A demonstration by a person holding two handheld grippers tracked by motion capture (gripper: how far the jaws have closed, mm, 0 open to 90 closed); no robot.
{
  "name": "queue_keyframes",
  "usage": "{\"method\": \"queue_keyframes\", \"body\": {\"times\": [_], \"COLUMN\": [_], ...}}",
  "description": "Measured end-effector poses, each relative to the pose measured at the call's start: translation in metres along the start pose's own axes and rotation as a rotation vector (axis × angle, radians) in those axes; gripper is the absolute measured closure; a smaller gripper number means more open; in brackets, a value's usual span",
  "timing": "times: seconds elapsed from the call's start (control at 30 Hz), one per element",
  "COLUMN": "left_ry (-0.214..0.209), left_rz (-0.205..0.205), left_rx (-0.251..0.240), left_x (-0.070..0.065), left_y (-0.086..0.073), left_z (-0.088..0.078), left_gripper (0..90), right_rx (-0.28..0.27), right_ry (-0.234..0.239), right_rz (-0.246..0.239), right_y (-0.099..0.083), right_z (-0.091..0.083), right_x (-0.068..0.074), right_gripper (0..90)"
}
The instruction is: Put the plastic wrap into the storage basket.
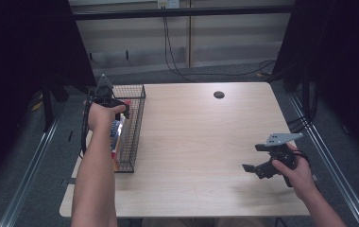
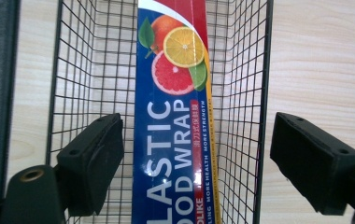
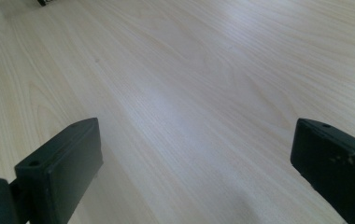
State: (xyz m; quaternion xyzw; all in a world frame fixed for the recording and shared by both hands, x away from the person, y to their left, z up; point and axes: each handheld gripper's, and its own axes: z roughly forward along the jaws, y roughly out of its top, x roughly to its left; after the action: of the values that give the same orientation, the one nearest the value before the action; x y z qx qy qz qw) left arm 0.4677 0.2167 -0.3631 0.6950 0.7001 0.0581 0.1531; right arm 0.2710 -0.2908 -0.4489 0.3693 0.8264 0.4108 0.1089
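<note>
Light wooden table seen from above, with a black wire basket standing along its left edge. Inside the basket lies a long blue box printed with citrus slices and the words "PLASTIC FOOD WRAP"; it runs lengthwise down the middle of the basket, flat on the wire floor, with mesh showing on both sides of it. The left gripper is held by the left hand above the far end of the basket, pointing down into it. In the left gripper view, its jaws stand wide apart, one on either side of the box and clear of it, holding nothing; the left gripper is thus centred over the box. The right gripper is held by the right hand near the table's right front corner, well apart from the basket, just above bare wood. In the right gripper view, its jaws are likewise spread wide with only table surface between them; the right gripper grasps nothing. A small dark round disc sits in the tabletop near the far edge. Cables hang behind the table against a pale wall.
</note>
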Motion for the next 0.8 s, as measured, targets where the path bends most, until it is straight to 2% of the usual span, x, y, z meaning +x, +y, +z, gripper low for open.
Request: {"method": "queue_keyframes", "body": {"times": [0.17,0.3,0.33,0.47,0.5,0.57,0.6,0.8], "left_ry": [-0.011,-0.013,-0.009,-0.018,-0.018,-0.032,-0.035,-0.070], "left_rz": [0.011,0.015,0.030,0.019,0.034,0.020,0.042,0.061], "left_rx": [-0.012,-0.018,-0.017,-0.023,-0.018,-0.030,-0.026,-0.043], "left_x": [-0.003,-0.006,-0.005,-0.008,-0.008,-0.011,-0.011,-0.020], "left_y": [-0.001,-0.002,-0.002,-0.003,-0.003,-0.004,-0.003,-0.007], "left_z": [-0.008,-0.012,-0.014,-0.019,-0.020,-0.023,-0.024,-0.033], "left_gripper": [15.8,15.6,15.5,15.4,15.3,15.2,15.1,14.1], "right_rx": [-0.010,0.008,0.006,0.004,0.004,0.006,0.004,-0.003], "right_ry": [0.004,0.006,0.011,0.009,0.009,0.009,0.009,0.010], "right_rz": [-0.015,-0.018,-0.017,-0.020,-0.021,-0.022,-0.024,-0.024], "right_y": [0.003,0.003,0.003,0.004,0.004,0.004,0.004,0.004], "right_z": [0.001,0.002,0.002,0.002,0.002,0.002,0.002,0.000], "right_x": [0.001,0.002,0.002,0.002,0.002,0.002,0.002,0.003], "right_gripper": [1.8,1.8,1.8,1.8,1.8,1.8,1.8,1.8]}}
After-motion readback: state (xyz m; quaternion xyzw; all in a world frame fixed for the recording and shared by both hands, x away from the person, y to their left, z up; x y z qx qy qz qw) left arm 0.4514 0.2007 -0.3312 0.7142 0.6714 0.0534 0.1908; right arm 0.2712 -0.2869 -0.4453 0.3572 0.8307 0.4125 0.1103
